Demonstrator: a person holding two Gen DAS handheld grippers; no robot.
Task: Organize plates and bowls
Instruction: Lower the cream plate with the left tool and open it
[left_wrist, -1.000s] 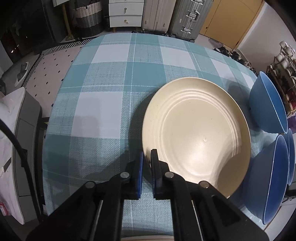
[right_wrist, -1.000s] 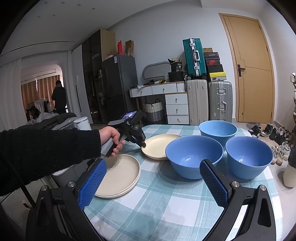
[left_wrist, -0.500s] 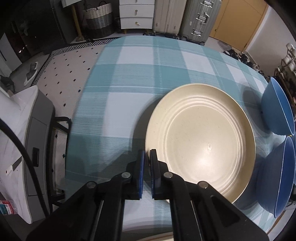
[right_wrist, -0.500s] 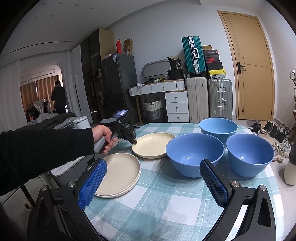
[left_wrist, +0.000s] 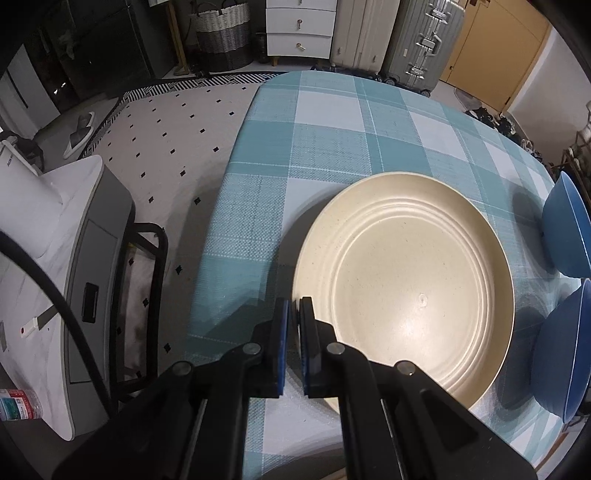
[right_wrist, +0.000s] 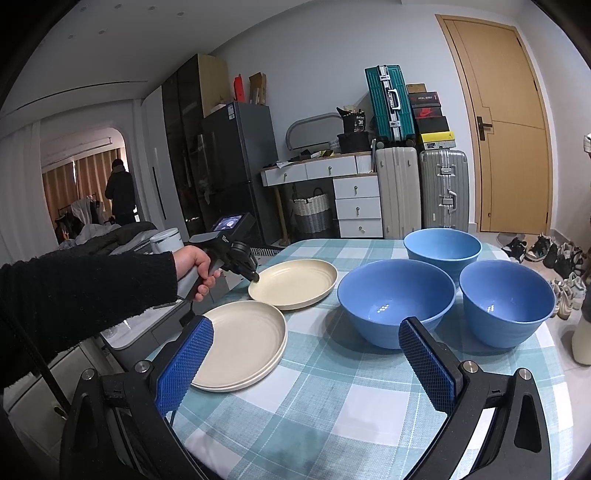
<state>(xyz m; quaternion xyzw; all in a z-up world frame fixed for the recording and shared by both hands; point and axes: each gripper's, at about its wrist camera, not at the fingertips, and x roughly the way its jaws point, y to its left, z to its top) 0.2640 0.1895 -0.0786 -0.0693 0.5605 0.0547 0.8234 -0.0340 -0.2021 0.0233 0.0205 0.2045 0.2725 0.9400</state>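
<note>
So on the left we've got our left gripper (left_wrist: 294, 314) pinched down on the near-left rim of the cream plate (left_wrist: 406, 291), which looks tipped up a bit off the checked tablecloth (left_wrist: 332, 147). Just near of it sits the plate stack (right_wrist: 240, 343), close to the table's left edge, and that's probably where this one is headed. Moving right, three blue bowls (right_wrist: 397, 299) sit clustered together, not nested yet. Our right gripper (right_wrist: 306, 365) hangs near the front with its jaws spread wide, holding nothing.

What worries us: it's a thin edge grip on a smooth plate, so it could pivot or slip out mid-carry. Also the stack is right by the table edge, so a sloppy drop could nudge it over. And swinging right could clip the nearest bowl.
</note>
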